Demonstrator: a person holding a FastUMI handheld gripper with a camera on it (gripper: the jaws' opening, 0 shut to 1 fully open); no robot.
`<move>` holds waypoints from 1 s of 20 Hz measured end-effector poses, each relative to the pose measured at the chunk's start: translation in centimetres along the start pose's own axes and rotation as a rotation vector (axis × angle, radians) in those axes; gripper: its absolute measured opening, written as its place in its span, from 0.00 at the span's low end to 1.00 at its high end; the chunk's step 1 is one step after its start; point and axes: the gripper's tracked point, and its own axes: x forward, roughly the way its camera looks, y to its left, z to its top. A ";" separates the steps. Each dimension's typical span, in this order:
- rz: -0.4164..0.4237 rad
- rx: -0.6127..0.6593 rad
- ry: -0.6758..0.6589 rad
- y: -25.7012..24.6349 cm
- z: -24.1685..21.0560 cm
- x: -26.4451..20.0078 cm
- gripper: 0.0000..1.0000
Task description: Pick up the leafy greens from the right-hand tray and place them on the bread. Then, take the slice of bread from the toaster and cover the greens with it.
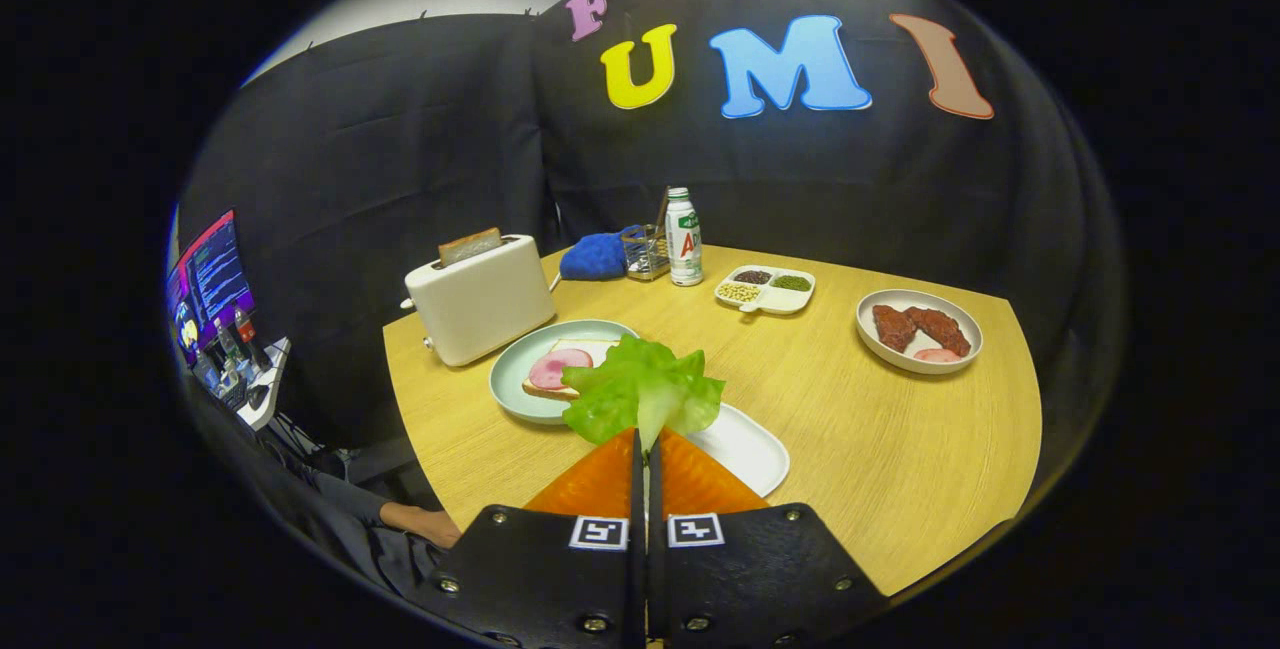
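Note:
My gripper (pixel 646 441) is shut on the leafy greens (pixel 640 389), which stand up from the fingertips above the table. Just beyond them lies a slice of bread with a pink ham slice (pixel 556 369) on a pale green plate (pixel 520 399). Under the fingers and slightly to the right sits a white tray (pixel 745 449). A white toaster (pixel 480 301) stands behind the plate to the left, with a brown slice of bread (pixel 470 246) sticking out of its slot.
A white plate with reddish meat pieces (pixel 920 331) sits at the far right. A small divided dish of beans (pixel 765 289), a white bottle (pixel 684 239), a wire holder (pixel 646 254) and a blue cloth (pixel 595 257) line the table's back. A person's hand (pixel 425 526) rests by the table's near left edge.

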 end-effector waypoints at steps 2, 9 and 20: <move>0.023 -0.013 -0.009 1.2 0.6 0.4 0.00; 0.133 -0.017 -0.020 5.1 2.6 4.1 0.01; 0.206 -0.013 -0.018 8.0 4.6 10.7 0.00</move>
